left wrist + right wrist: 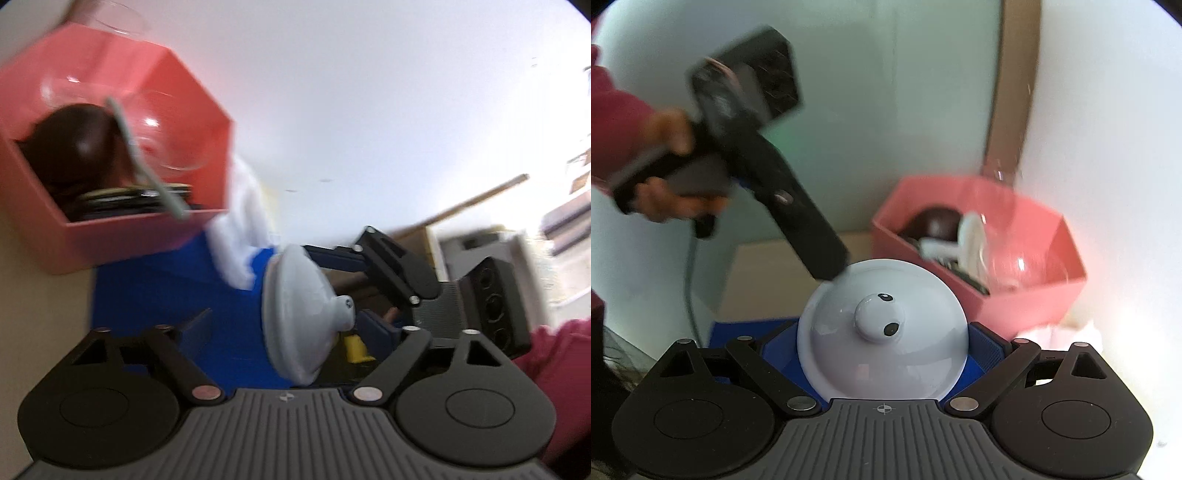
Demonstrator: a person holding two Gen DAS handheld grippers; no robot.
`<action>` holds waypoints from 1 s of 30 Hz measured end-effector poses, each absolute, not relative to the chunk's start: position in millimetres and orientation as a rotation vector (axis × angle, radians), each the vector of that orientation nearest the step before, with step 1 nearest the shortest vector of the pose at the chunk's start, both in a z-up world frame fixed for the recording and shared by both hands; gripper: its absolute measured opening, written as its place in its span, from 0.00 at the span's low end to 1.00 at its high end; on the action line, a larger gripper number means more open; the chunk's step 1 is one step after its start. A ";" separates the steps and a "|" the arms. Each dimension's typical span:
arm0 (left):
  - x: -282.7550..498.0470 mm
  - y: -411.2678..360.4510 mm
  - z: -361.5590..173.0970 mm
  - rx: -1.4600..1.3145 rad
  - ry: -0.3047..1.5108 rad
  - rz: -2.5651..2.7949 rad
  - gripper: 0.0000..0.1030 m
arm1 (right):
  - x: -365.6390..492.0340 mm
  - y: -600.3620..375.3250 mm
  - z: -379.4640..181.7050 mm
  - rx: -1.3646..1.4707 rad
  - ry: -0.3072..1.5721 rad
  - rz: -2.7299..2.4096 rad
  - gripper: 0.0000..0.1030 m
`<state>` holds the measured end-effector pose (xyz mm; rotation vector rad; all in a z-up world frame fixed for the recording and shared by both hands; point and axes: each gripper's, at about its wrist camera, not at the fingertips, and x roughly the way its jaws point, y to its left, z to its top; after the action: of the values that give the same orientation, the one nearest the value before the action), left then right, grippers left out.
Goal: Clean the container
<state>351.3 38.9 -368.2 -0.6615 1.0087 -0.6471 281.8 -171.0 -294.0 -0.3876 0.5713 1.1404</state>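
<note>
Right wrist view: your right gripper (882, 354) pinches pale grey domed lid (882, 332) between blue pads, knob facing camera, so dome stays steady for wiping. Your left gripper (827, 266) reaches in from upper left, tip touching lid rim; whether its jaws are spread or closed, cannot tell through blur. White cloth (240, 229) lies beside pink bin (1067, 251), which holds brown bowl (932, 221) and glass bowl (1008, 243) on desk (764, 273).

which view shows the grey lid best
The right wrist view: the lid faces the camera whole, knob and two dark dots clear, between the right gripper's blue fingers. The left wrist view shows it only side-on and blurred.
</note>
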 end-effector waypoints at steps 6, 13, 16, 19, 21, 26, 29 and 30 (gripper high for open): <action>358.9 24.2 -367.9 -0.705 1.010 -0.724 0.50 | 274.3 -176.1 -274.4 -0.344 0.503 1.154 0.94; 359.5 17.6 -374.4 -0.707 1.016 -0.723 0.48 | 272.2 -181.5 -279.8 -0.293 0.495 1.132 0.94; 359.0 22.0 -376.5 -0.732 1.017 -0.717 0.48 | 272.7 -178.8 -287.6 -0.268 0.498 1.120 0.94; 358.4 26.4 -378.7 -0.758 1.018 -0.711 0.34 | 272.2 -179.7 -289.8 -0.250 0.506 1.109 0.94; 358.0 29.4 -380.1 -0.775 1.018 -0.707 0.19 | 272.9 -179.7 -293.0 -0.249 0.505 1.099 0.95; 369.1 18.6 -401.1 -0.772 1.075 -0.736 0.18 | 277.7 -179.6 -294.2 -0.198 0.557 1.141 0.80; 376.9 11.3 -412.4 -0.756 1.093 -0.727 0.17 | 282.3 -167.4 -302.6 -0.243 0.558 1.147 0.72; 377.8 12.6 -411.2 -0.755 1.081 -0.721 0.17 | 286.0 -165.9 -305.2 -0.240 0.570 1.136 0.72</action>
<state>377.8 12.6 -411.2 -0.7554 1.0809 -0.7207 286.0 -165.9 -305.2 -0.2400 0.5699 1.1360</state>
